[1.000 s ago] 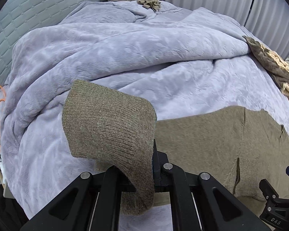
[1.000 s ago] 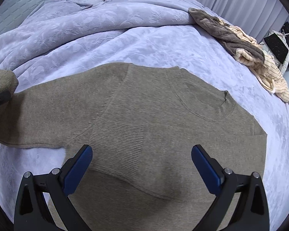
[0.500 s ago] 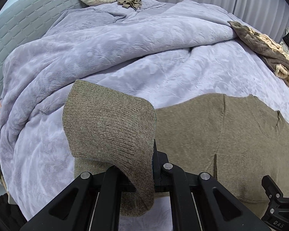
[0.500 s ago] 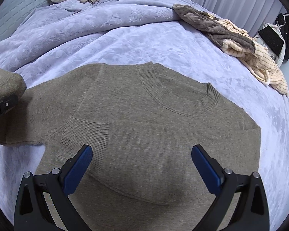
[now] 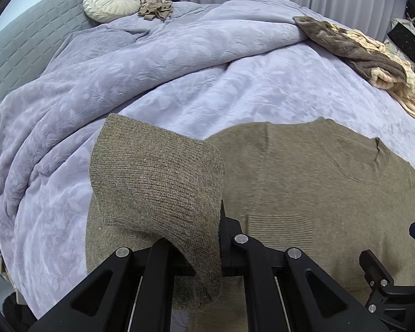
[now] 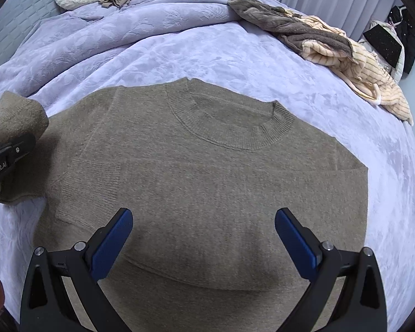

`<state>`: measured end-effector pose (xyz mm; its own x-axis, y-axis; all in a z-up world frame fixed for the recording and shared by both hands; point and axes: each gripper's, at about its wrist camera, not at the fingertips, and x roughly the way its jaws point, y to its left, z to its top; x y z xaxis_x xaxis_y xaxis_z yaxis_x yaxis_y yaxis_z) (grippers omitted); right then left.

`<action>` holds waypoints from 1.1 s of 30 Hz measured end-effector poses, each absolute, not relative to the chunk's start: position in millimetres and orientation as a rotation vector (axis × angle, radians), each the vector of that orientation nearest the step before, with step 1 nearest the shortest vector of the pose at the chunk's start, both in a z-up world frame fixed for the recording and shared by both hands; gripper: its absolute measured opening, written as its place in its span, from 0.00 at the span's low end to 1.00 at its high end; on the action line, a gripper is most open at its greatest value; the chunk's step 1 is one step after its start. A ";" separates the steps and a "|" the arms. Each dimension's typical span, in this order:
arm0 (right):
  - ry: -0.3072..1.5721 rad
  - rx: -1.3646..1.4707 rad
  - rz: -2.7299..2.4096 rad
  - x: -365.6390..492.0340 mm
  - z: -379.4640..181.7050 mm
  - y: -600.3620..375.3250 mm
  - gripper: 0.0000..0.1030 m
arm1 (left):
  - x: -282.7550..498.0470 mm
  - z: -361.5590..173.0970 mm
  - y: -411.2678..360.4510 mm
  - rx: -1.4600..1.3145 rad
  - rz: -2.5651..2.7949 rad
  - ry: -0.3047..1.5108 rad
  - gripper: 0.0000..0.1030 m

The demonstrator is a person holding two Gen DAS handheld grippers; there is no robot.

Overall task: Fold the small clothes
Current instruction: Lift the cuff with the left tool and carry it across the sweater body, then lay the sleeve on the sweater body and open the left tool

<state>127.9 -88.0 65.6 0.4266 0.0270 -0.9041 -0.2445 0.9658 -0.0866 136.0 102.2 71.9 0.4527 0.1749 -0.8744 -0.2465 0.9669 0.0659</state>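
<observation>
Sweater lies flat on the bed, its sleeve cuff pinched in the left gripper while the right gripper hovers with jaws wide; the limp, loosely hanging cuff could bunch or land crooked when folded across.

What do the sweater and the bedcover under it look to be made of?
Sweater: a soft knit, likely wool or a blend, matte olive-brown; ribbed rows show at the collar and on the cuff held by the left gripper. Bedcover: plush fleece or velvet-like fabric, lilac, with a faint sheen and embossed leafy pattern.
</observation>
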 end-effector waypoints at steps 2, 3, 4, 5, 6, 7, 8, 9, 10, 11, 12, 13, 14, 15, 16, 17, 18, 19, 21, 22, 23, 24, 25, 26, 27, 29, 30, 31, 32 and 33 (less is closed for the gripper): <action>1.120 -0.209 0.169 127.2 66.3 -94.8 0.99 | 136.8 72.5 91.0 -0.063 0.248 1.071 0.08; 1.120 -0.205 0.168 126.6 66.8 -98.5 0.99 | 137.0 72.8 85.9 -0.060 0.244 1.071 0.08; 1.118 -0.201 0.167 126.3 67.2 -101.3 0.99 | 137.2 73.3 81.1 -0.057 0.238 1.072 0.08; 1.117 -0.197 0.165 125.7 67.7 -104.6 0.99 | 137.5 74.2 75.3 -0.052 0.231 1.071 0.08; 1.117 -0.192 0.164 125.0 68.0 -107.8 0.99 | 137.5 75.3 69.9 -0.046 0.226 1.070 0.08; 1.116 -0.187 0.163 124.5 68.4 -110.8 0.99 | 137.4 76.4 63.8 -0.038 0.220 1.068 0.08; 1.116 -0.181 0.162 123.9 68.6 -114.2 0.99 | 137.2 77.4 58.7 -0.031 0.214 1.067 0.08; 1.115 -0.174 0.160 123.3 68.6 -117.7 0.99 | 137.1 78.4 53.0 -0.022 0.207 1.065 0.08; 1.115 -0.168 0.159 122.5 68.6 -121.4 0.99 | 136.7 79.4 47.3 -0.012 0.203 1.062 0.08; 1.116 -0.162 0.157 121.6 68.4 -124.9 0.99 | 136.3 80.3 41.0 -0.002 0.198 1.061 0.08; 1.116 -0.156 0.155 120.8 68.3 -128.0 0.99 | 135.9 81.0 35.4 0.005 0.192 1.061 0.08; 1.115 -0.150 0.153 119.7 68.4 -131.9 0.99 | 135.6 81.5 30.4 0.012 0.186 1.061 0.08; 1.114 -0.142 0.152 118.5 68.5 -136.0 0.99 | 134.5 82.6 22.9 0.021 0.180 1.060 0.08; 1.114 -0.135 0.151 117.5 68.3 -139.9 0.99 | 134.1 83.6 16.7 0.031 0.176 1.058 0.08; 1.112 -0.131 0.150 116.3 68.2 -143.8 0.99 | 134.0 84.5 11.0 0.038 0.171 1.055 0.08; 1.111 -0.129 0.146 115.0 67.9 -148.4 0.99 | 133.8 85.5 4.1 0.047 0.164 1.052 0.08; 1.110 -0.127 0.141 114.0 67.4 -152.8 0.99 | 133.5 86.5 -2.2 0.056 0.158 1.049 0.08; 1.111 -0.125 0.134 113.1 66.9 -158.0 0.99 | 133.0 87.6 -8.4 0.064 0.151 1.046 0.08; 1.111 -0.116 0.120 110.6 66.5 -170.0 0.99 | 132.1 89.9 -22.3 0.079 0.133 1.041 0.08; 1.110 -0.107 0.113 109.4 66.6 -177.4 0.99 | 131.8 90.8 -29.3 0.087 0.124 1.039 0.08; 1.108 -0.094 0.105 107.9 67.1 -185.7 0.99 | 131.5 91.7 -35.2 0.093 0.116 1.038 0.08; 1.107 -0.081 0.097 106.7 67.4 -192.6 0.99 | 131.5 92.4 -41.7 0.101 0.109 1.035 0.08; 1.105 -0.069 0.089 105.6 67.9 -199.9 0.99 | 131.8 92.9 -47.5 0.108 0.104 1.034 0.08; 1.103 -0.058 0.080 104.3 68.3 -207.1 0.99 | 132.6 93.1 -54.8 0.115 0.095 1.034 0.08; 1.100 -0.047 0.071 103.1 68.6 -214.2 0.99 | 132.7 93.3 -60.5 0.120 0.088 1.034 0.08; 1.098 -0.026 0.055 101.2 68.5 -228.2 0.99 | 132.9 93.8 -72.5 0.134 0.076 1.032 0.08; 1.098 -0.018 0.049 100.3 68.5 -234.2 0.99 | 132.6 94.2 -78.7 0.140 0.070 1.030 0.08; 1.098 -0.011 0.043 99.5 68.4 -240.0 0.99 | 132.6 94.8 -84.2 0.143 0.064 1.029 0.08; 1.097 -0.004 0.040 98.9 68.4 -245.3 0.99 | 132.1 95.6 -90.9 0.147 0.057 1.028 0.08; 1.094 0.003 0.036 98.2 68.7 -250.3 0.99 | 131.9 96.3 -96.2 0.150 0.051 1.027 0.08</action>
